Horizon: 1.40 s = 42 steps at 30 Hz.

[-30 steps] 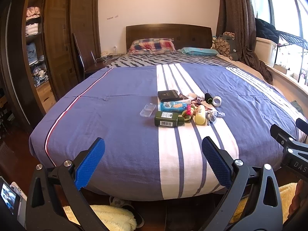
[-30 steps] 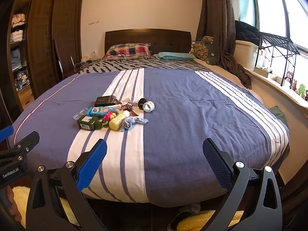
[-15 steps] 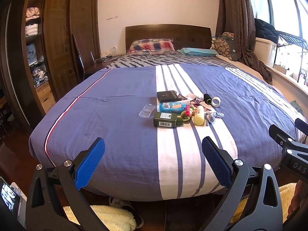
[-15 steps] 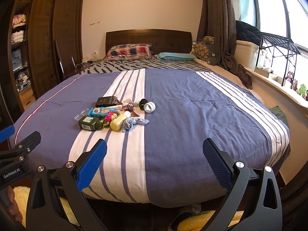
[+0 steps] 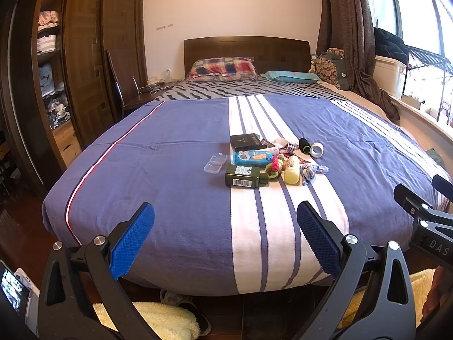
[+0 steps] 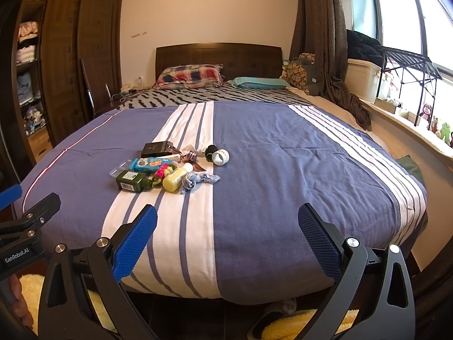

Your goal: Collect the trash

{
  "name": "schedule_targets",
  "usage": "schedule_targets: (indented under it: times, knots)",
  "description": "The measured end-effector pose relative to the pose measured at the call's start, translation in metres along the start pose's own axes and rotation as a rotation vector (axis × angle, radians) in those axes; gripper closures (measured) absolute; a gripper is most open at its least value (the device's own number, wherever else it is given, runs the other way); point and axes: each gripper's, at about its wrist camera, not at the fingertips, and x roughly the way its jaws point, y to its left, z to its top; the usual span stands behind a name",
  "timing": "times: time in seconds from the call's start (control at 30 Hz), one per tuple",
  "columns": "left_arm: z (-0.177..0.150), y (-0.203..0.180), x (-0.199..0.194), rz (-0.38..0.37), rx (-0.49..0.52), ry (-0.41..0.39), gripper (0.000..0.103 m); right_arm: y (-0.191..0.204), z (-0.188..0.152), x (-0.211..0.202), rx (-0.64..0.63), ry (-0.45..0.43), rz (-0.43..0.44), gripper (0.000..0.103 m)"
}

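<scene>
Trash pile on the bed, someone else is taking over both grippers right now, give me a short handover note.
Left gripper: open, empty, held off the foot of the bed.
Right gripper: open, empty, also short of the bed.
Things: one cluster on the white stripe mid-bed: green bottle nearest, yellow bottle, clear plastic case at the left edge, black box behind, tape roll at the right.
Done: nothing picked up so far as the pile shows.
Left: everything. No bin or bag shows in either view, so find one first.
</scene>
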Motion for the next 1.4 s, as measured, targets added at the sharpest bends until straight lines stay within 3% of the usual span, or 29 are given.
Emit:
schedule_targets:
  times: [1.4]
  knots:
    - [-0.004, 0.004, 0.014, 0.012, -0.004, 0.027, 0.008, -0.001, -0.005, 0.013, 0.003, 0.025, -0.004, 0.003]
